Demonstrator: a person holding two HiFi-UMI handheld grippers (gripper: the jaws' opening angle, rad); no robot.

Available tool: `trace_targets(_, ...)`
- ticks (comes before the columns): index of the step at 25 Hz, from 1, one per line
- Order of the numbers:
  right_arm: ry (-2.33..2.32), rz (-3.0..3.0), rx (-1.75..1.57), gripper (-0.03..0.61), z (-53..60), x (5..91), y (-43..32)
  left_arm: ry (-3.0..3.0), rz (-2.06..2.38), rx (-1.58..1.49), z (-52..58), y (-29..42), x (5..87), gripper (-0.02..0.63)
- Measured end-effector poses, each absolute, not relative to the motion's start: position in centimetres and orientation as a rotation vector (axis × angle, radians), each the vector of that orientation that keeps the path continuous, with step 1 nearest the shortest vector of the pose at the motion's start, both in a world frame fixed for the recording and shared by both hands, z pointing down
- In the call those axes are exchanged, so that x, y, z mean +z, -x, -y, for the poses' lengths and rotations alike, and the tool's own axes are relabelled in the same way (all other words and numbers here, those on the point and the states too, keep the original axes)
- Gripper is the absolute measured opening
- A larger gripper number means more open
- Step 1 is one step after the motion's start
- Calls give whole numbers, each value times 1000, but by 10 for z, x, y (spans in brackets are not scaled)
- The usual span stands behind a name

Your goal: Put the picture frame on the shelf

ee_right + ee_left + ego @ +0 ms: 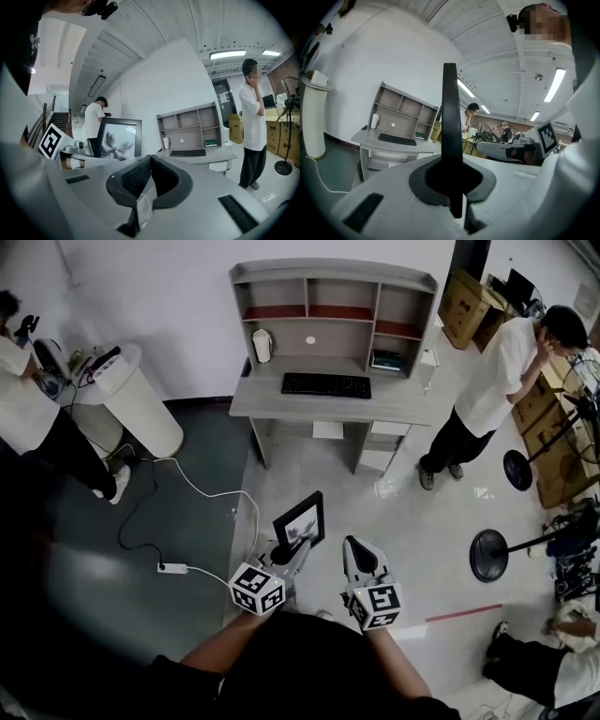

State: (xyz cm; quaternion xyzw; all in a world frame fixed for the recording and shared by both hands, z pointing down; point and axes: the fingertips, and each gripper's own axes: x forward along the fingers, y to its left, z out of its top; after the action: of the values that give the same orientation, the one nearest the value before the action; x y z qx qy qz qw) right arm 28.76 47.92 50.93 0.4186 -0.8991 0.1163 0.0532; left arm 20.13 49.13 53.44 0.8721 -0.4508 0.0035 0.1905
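A black picture frame [300,521] with a grey flower print stands upright in my left gripper [287,556], which is shut on its lower edge. In the left gripper view the picture frame [451,136] shows edge-on as a dark vertical bar between the pads. My right gripper [354,554] hovers beside it, shut and empty, its pads meeting in the right gripper view [148,169], where the picture frame [119,138] stands to the left. The grey desk with a shelf unit [333,298] stands ahead against the wall, some way off.
On the desk [281,401] lie a black keyboard [326,384] and a white jar [262,345]. A person in a white shirt [492,390] stands right of the desk. A white power strip and cable [173,568] lie on the floor left. Fan stands [489,554] and cardboard boxes [469,306] are at right.
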Motion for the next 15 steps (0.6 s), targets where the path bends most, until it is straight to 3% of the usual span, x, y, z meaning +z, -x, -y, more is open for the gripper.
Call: trace_targets(15,-1320,2672,382,12,-289,499,-156,-2437,1159,-65,-312,-57,530,24)
